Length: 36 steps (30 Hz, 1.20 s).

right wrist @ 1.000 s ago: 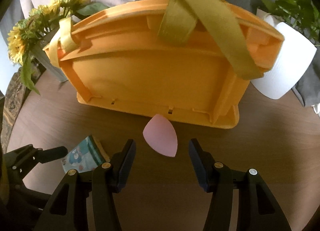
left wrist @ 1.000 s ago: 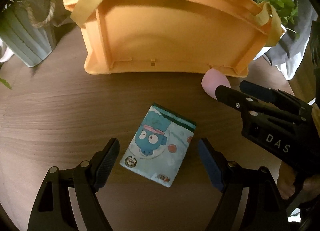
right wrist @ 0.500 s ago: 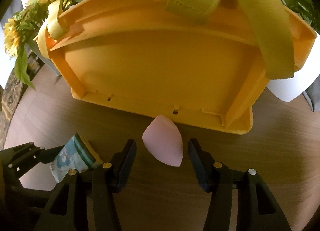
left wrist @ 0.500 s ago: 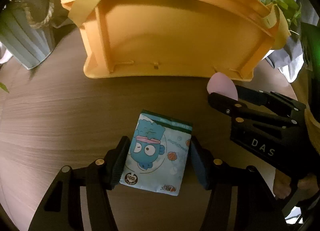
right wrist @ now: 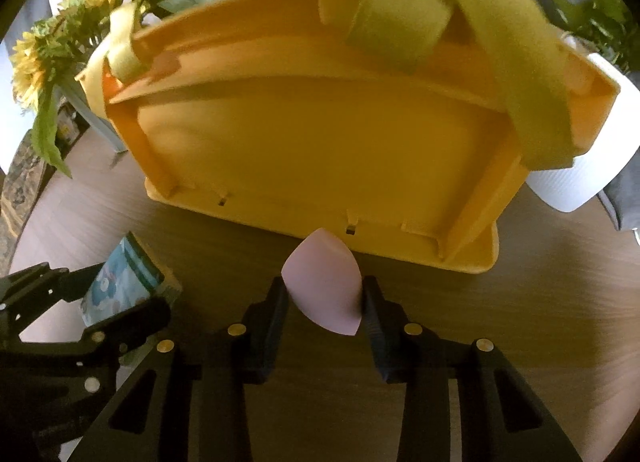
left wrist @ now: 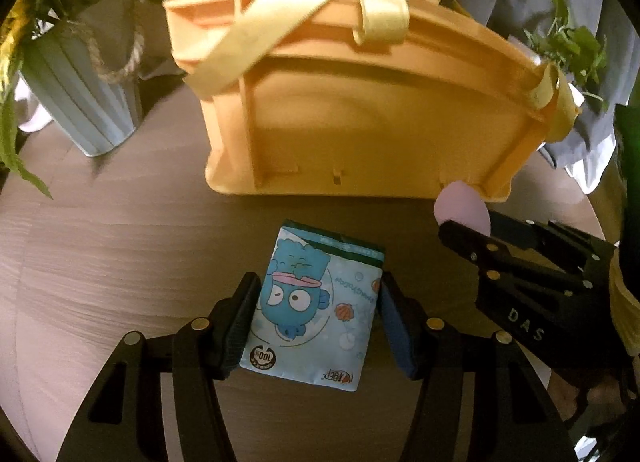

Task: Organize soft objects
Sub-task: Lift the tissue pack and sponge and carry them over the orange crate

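— While clamped on the tissue pack (left wrist: 316, 310) from both sides, left gripper (left wrist: 318, 322): pads pressed to its two long edges, pack flat between the fingers. Lifted off the wooden table (left wrist: 120, 254) or not, cannot tell.

— And across, off to its right?

— Right gripper (right wrist: 324, 302), closed onto the pink sponge (right wrist: 325, 286), pads touching both flanks, pointed end toward the wrist. Straight ahead of both: orange basket (right wrist: 320, 142), just beyond the sponge, near side wall facing the cameras, yellow straps (right wrist: 460, 34) draped over the rim.

— Anything inside yet?

— Hidden; only the outer wall showing. Judged as early going: both soft things gripped, neither over the rim. Left to do, probably: raise each above that wall, carry forward, let go inside.

— Other clutter?

— Sunflowers (right wrist: 36, 58) beyond the basket's left end, white pot (right wrist: 580, 166) at its right end.
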Motion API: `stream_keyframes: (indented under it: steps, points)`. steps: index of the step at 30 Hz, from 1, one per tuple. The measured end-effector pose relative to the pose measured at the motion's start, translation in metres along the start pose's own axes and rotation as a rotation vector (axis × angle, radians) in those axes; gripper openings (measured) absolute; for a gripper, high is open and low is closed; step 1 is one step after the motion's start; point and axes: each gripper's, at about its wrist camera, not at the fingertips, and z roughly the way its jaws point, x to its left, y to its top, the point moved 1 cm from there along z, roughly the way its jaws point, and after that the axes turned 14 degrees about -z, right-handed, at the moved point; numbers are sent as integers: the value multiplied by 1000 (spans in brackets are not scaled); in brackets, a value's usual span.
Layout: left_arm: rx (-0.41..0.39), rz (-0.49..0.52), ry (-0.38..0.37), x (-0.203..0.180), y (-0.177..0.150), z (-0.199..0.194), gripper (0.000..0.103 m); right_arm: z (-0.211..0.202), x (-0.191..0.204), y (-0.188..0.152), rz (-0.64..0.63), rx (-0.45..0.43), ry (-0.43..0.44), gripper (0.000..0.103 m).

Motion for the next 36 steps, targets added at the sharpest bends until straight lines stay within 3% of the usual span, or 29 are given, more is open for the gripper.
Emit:
stream_keyframes:
  steps: [10, 36]
  points:
    - [-114, 5, -18, -6, 5, -39, 58, -45, -6, -5, 6, -68, -16, 38]
    - [-429, 38, -93, -21, 13, -156, 58, -166, 9, 20, 37, -334, -107, 38]
